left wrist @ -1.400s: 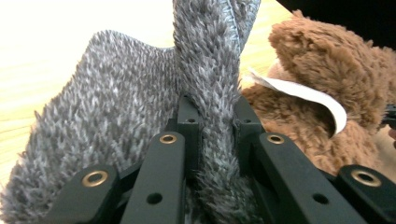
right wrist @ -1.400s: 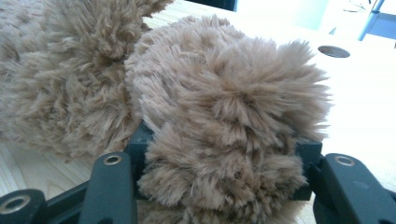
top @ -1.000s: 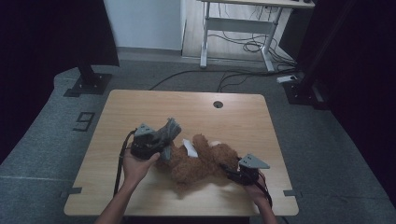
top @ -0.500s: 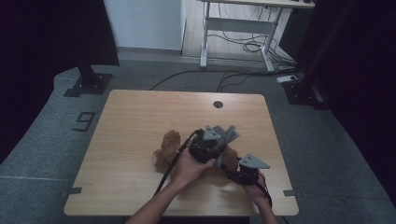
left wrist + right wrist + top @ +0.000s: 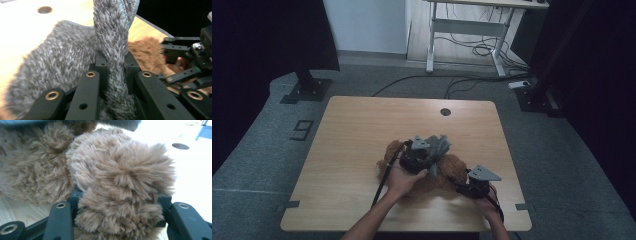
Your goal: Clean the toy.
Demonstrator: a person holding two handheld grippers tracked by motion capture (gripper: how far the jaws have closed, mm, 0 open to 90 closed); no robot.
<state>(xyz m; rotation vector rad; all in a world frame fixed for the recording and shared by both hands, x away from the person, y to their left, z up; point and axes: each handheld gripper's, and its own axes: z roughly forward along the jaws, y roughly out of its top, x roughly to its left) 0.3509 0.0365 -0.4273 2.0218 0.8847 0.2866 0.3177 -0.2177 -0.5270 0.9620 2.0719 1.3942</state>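
your left gripper (image 5: 113, 75) has its fingers pinched on the fuzzy grey cloth garment (image 5: 62, 65), draped over the brown plush teddy bear (image 5: 447, 172) at the lower middle of the wooden bench (image 5: 362, 125). your right gripper (image 5: 117, 220) clamps the bear's limb. looks like dressing's barely started, still needs pulling on.

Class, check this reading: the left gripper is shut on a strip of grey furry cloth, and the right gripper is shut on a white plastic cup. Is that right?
Not quite. The left gripper is indeed shut on the grey cloth, but the right gripper is shut on a brown plush toy, not a white plastic cup. The right gripper view shows the brown fur squeezed between its jaws.
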